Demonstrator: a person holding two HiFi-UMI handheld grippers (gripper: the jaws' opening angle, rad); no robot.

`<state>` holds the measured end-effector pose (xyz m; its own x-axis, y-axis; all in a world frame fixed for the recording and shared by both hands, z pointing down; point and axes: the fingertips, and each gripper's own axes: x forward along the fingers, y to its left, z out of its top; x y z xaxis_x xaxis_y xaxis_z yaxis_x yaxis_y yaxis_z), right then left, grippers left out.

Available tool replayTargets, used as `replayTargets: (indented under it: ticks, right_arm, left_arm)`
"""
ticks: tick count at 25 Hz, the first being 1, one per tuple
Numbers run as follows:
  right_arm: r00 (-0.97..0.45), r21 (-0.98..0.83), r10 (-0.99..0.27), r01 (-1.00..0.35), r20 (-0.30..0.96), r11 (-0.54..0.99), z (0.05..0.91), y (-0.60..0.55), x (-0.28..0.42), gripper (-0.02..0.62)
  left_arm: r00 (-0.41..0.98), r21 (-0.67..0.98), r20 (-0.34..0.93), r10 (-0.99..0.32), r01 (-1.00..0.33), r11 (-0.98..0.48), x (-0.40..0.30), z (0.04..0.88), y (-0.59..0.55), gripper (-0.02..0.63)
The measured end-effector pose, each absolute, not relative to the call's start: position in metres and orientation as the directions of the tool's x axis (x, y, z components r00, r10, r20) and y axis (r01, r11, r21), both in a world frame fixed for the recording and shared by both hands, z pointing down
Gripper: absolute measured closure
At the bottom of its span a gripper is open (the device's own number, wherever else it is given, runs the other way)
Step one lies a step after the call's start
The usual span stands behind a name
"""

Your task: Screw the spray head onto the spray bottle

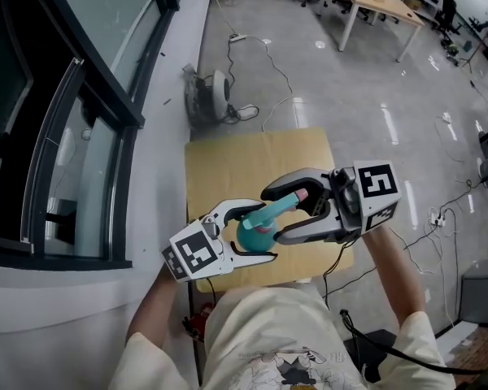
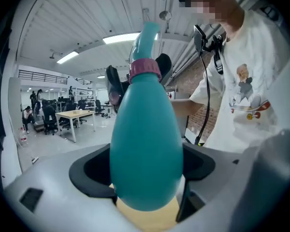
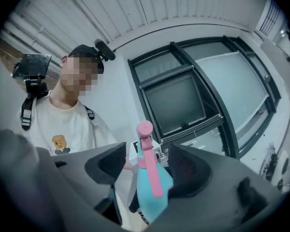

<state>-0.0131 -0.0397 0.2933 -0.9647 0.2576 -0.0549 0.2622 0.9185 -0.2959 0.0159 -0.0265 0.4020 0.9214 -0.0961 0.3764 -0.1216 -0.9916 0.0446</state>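
- Your left gripper [image 2: 145, 180] is clamped on the teal spray bottle [image 2: 145, 139], holding it in the air over the worktop's [image 1: 228, 165] near edge. If you ease the squeeze, the rounded body could slip out.
- Your right gripper [image 3: 147, 166] stands wide open around the pink spray head [image 3: 151, 162], with its pads clear of it. Closing off-centre could catch the trigger and tilt the collar.

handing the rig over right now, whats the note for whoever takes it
Left gripper: shut on the teal spray bottle, held over the table.
Right gripper: open, jaws either side of the pink spray head, not gripping it.
Done: the spray head sits on the bottle's neck, with its pink collar in place.
Left: can't tell if the collar is fully tight. Check it, turn more if loose, then set the bottle down.
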Motion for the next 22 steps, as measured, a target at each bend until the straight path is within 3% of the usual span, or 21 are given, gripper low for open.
replayTargets:
  ticks: [5,8,12,22]
  right_arm:
    - [-0.95,-0.271,0.31,0.307,-0.032,0.912,0.302,-0.033,-0.02,0.33]
    - [-0.95,-0.252,0.309,0.308,-0.037,0.917,0.303,-0.032,-0.025,0.441]
    - [-0.956,-0.228,0.29,0.29,-0.034,0.93,0.302,-0.036,-0.024,0.463]
    - [-0.994,-0.158,0.089,0.079,0.056,0.984,0.311,-0.06,-0.017,0.465]
  left_arm:
    - [0.92,0.047,0.387,-0.056,-0.08,-0.996,0.016,0.404,-0.022,0.192]
    - [0.918,0.052,0.395,-0.041,-0.067,-0.996,0.015,0.406,-0.023,0.192]
    - [0.922,0.069,0.383,-0.056,-0.089,-0.994,0.017,0.406,-0.028,0.192]
    - [0.822,0.073,0.473,-0.317,-0.396,-0.915,0.026,0.419,-0.062,0.192]
